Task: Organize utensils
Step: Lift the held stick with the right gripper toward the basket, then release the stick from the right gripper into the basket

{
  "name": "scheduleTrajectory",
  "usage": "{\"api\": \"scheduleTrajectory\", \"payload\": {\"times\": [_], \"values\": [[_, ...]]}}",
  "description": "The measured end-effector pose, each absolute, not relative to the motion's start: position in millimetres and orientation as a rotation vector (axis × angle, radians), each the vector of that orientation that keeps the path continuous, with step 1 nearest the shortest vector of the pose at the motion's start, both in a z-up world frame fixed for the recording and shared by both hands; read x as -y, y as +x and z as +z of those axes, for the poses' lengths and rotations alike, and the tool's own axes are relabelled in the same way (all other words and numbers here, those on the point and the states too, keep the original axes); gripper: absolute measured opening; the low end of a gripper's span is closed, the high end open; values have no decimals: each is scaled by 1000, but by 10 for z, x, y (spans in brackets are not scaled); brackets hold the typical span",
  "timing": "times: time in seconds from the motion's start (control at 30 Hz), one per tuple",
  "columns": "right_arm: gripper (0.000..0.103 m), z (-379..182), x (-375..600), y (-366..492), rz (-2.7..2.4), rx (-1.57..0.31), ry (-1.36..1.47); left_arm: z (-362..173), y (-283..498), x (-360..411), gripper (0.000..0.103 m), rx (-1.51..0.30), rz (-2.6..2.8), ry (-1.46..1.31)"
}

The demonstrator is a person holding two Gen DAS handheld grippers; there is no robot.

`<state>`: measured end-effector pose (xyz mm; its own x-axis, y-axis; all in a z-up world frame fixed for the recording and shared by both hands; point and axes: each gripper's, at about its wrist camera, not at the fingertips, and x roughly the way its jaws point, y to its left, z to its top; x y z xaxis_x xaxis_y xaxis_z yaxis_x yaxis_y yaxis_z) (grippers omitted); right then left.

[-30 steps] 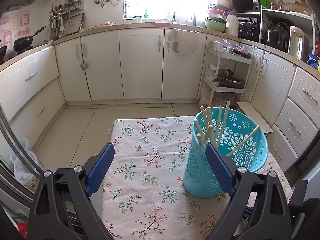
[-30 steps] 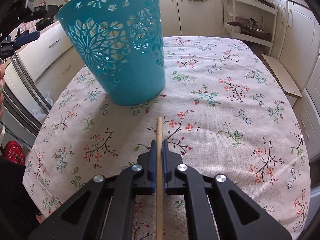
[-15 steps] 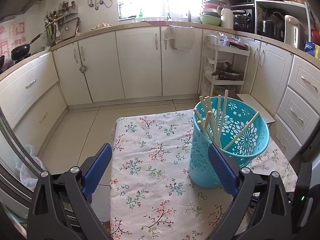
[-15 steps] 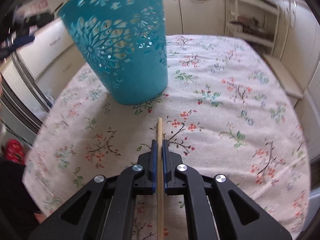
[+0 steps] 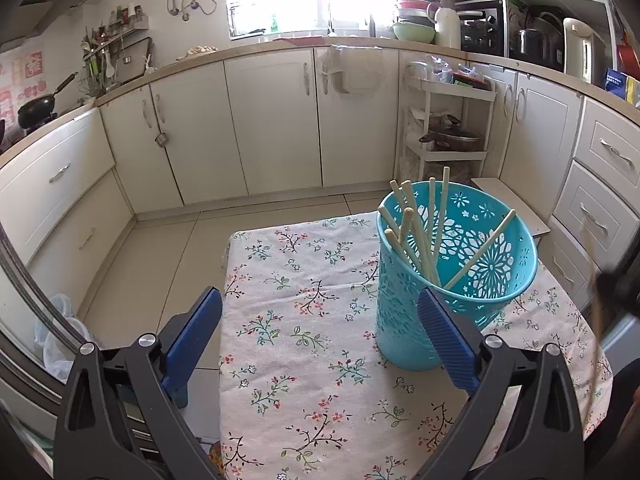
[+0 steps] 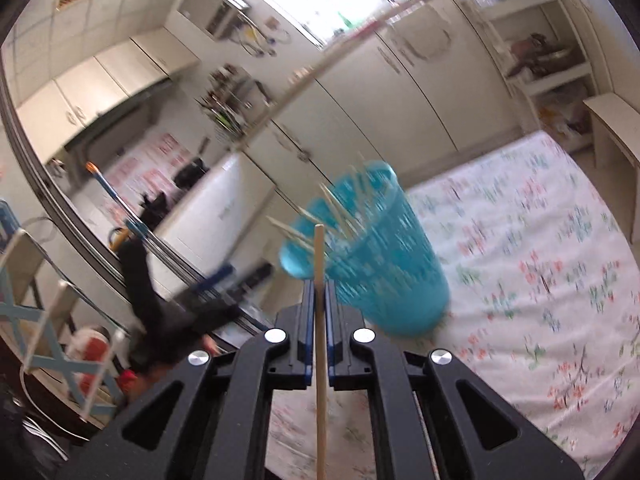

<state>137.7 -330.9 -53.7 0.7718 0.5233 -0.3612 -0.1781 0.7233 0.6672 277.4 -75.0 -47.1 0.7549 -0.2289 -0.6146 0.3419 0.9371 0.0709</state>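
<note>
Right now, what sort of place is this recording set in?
A home kitchen, most likely. Cream cabinets run under a curved countertop, a black wok sits at the left, and a microwave stands on a shelf. The work happens on a table with a floral cloth holding a teal basket of chopsticks.

The basket (image 5: 404,320) is turquoise, pierced with flower-shaped cutouts. The chopsticks (image 5: 416,236) in it are pale cream. The tablecloth (image 5: 304,320) is off-white, printed with small red, blue and green floral sprigs. The cabinets (image 5: 276,120) are cream. Each hand-held gripper is black with blue pads (image 5: 448,336).
</note>
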Motion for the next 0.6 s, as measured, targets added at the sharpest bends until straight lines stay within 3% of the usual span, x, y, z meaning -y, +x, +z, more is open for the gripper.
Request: {"api": "scheduleTrajectory", "payload": {"times": [0.33,0.5,0.6], "values": [[6,520,3186,1996,376,-231,554,-510,2777,772,95,-655,-316,190],[6,470,3025,2394,192,-152,443,-544,2796,751,95,-669,-311,194],[6,204,2893,2655,150,-237,399,-552,2806,717,95,-675,-310,187]]}}
